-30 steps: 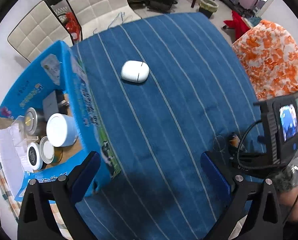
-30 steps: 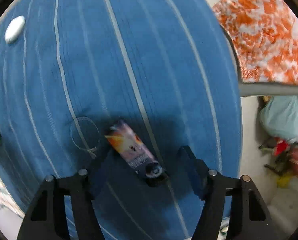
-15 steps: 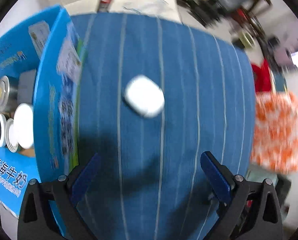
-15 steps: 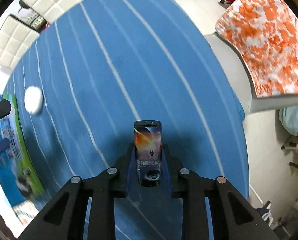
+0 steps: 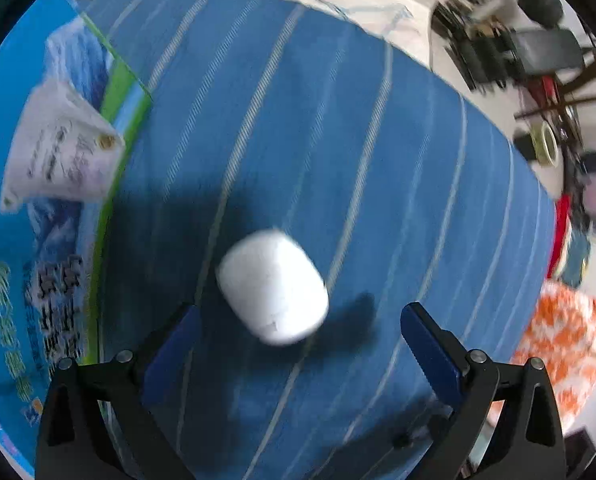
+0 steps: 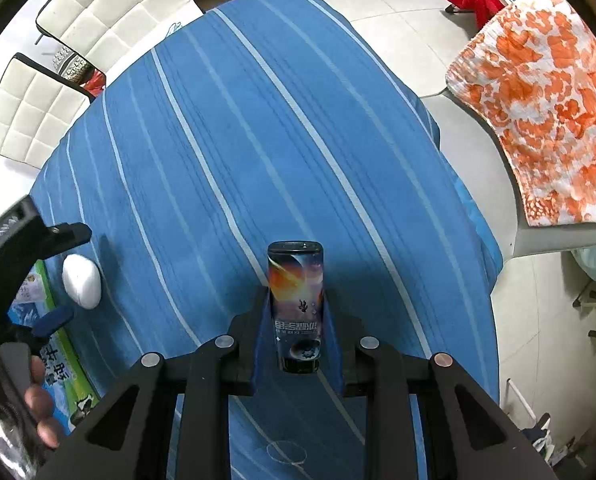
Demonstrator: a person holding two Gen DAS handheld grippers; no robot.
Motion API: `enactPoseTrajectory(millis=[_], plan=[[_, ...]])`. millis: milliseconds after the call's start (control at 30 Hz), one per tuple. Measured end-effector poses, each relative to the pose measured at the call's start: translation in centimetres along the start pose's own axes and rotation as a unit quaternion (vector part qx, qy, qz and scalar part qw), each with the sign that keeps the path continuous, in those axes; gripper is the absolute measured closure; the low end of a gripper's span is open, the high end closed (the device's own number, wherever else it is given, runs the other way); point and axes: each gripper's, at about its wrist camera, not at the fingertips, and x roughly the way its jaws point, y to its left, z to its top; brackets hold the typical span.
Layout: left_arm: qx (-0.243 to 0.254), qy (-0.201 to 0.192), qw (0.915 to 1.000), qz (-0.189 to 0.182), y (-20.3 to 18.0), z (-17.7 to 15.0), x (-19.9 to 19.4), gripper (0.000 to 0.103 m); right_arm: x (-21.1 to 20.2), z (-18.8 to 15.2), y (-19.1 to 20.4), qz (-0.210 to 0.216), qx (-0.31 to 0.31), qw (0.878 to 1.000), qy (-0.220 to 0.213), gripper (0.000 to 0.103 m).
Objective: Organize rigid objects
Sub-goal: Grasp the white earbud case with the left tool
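Left wrist view is motion-blurred: the left gripper [image 5: 296, 354] hangs wide open over the blue striped cloth [image 5: 337, 128], and the white case [image 5: 273, 290], its edges smeared, lies on the cloth just ahead of the fingertips, long axis slanting from near right to far left. Beside it the blue carton [image 5: 38, 216] is cut off by the frame. Right wrist view is sharp: the right gripper [image 6: 296, 334] clamps the space-print tube [image 6: 296, 300], which points straight forward along the fingers, above the cloth.
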Motion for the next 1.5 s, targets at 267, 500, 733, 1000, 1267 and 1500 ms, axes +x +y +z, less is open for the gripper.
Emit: enactPoseTrajectory(millis=[267, 500, 733, 1000, 1267, 1500], plan=[[0.030, -0.015, 0.9970, 0.069, -1.7, 0.8, 1.8, 0.020, 0.8, 0.9, 1.1, -0.007, -0.014, 1.000, 0.000, 0.076], [0.105, -0.051, 0.9908, 0.067, -4.4, -1.0, 1.5, 0.056, 0.1, 0.3, 1.8, -0.015, -0.041, 0.999, -0.009, 0.076], [0.213, -0.037, 0.9751, 0.049, -4.4, -5.6, 1.9, 0.056, -0.5, -2.6, 1.0, -0.023, -0.061, 0.998, -0.011, 0.076], [0.239, -0.028, 0.9704, 0.023, -2.7, -9.6, 1.2, 0.060, -0.6, -4.7, -0.2, -0.016, -0.043, 0.999, -0.012, 0.076], [0.234, -0.013, 0.9720, -0.003, -0.9, -10.3, 0.5, 0.061, -0.8, -6.1, -0.4, -0.029, -0.031, 0.999, -0.013, 0.076], [0.259, 0.035, 0.9648, 0.030, -1.6, -11.0, 2.5, 0.037, -1.0, -7.0, -0.4, -0.026, -0.019, 0.999, -0.016, 0.076]])
